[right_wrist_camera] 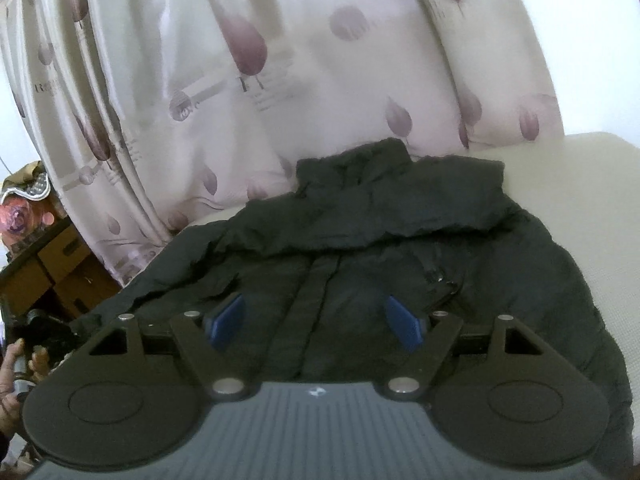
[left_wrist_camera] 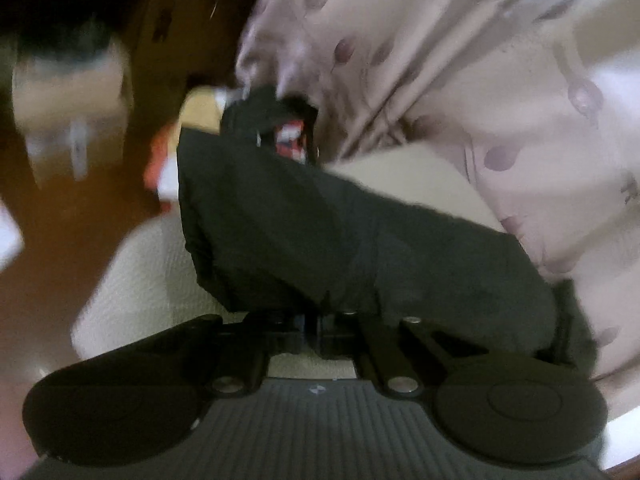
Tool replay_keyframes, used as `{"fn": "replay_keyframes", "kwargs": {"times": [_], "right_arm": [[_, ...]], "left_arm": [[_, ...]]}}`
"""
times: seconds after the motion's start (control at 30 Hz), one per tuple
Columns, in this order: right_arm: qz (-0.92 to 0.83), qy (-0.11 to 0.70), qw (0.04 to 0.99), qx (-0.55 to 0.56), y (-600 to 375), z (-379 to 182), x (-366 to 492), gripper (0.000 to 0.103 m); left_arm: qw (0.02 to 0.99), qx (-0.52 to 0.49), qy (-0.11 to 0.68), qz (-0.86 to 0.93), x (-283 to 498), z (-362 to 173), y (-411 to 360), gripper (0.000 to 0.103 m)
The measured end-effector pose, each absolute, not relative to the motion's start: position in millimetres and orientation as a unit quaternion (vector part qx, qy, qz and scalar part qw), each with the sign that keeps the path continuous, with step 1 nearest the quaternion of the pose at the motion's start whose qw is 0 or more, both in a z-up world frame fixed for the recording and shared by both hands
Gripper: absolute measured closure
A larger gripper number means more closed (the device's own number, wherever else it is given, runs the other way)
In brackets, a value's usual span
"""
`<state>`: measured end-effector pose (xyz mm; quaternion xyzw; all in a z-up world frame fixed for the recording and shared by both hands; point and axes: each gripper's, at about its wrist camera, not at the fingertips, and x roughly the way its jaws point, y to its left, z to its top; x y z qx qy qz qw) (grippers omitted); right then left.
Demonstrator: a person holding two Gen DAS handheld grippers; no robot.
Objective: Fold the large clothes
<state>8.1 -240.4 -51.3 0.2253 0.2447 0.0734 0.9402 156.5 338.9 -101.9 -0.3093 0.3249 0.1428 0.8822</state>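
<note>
Jacket (right_wrist_camera: 360, 264) slips if left gripper (left_wrist_camera: 316, 320), pinched on its fabric, tugs while right gripper (right_wrist_camera: 316, 320) hovers wide above its zip.

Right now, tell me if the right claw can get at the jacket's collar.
Probably yes. The right claw is open above the black jacket's front, and the collar lies straight ahead with nothing across the path. Only the curtain hangs behind it.

We see a black padded jacket (right_wrist_camera: 400, 248) lying front-up on a cream surface, its collar toward the curtain and its closed front placket running down the middle. In the left view a fold of the jacket (left_wrist_camera: 320, 232) is lifted, blurred.
</note>
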Motion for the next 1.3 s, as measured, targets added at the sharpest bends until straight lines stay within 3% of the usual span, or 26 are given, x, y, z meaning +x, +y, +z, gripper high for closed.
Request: {"fn": "replay_keyframes", "kwargs": {"times": [0.3,0.57,0.8,1.07,1.17,1.2,1.27,1.3], "right_arm": [[0.063,0.231,0.936,0.257,-260.0,-55.4,5.3,0.025],[0.050,0.226,0.930,0.286,-288.9,-67.3,3.1,0.025],[0.035,0.217,0.927,0.305,-323.0,-75.3,-2.5,0.025],[0.024,0.214,0.922,0.321,-356.8,-84.5,0.1,0.025],[0.026,0.218,0.920,0.326,-362.7,-89.3,2.2,0.025],[0.026,0.219,0.919,0.326,-364.2,-90.6,2.9,0.025],[0.026,0.222,0.919,0.325,-367.0,-92.7,4.1,0.024],[0.025,0.222,0.919,0.325,-368.5,-93.2,4.9,0.024]], "left_arm": [[0.943,-0.214,0.232,0.105,198.4,20.4,264.3,0.100],[0.970,-0.142,0.193,-0.024,238.9,99.1,103.9,0.100],[0.967,-0.072,0.193,-0.152,251.9,99.4,-54.9,0.100],[0.938,-0.001,0.247,-0.245,267.6,26.2,-185.3,0.099],[0.925,0.018,0.268,-0.269,272.0,-8.6,-203.6,0.091],[0.923,0.024,0.270,-0.274,271.6,-18.2,-208.0,0.084],[0.918,0.024,0.276,-0.285,273.0,-32.1,-206.6,0.061],[0.916,0.018,0.275,-0.291,271.4,-34.2,-203.2,0.042]]}}
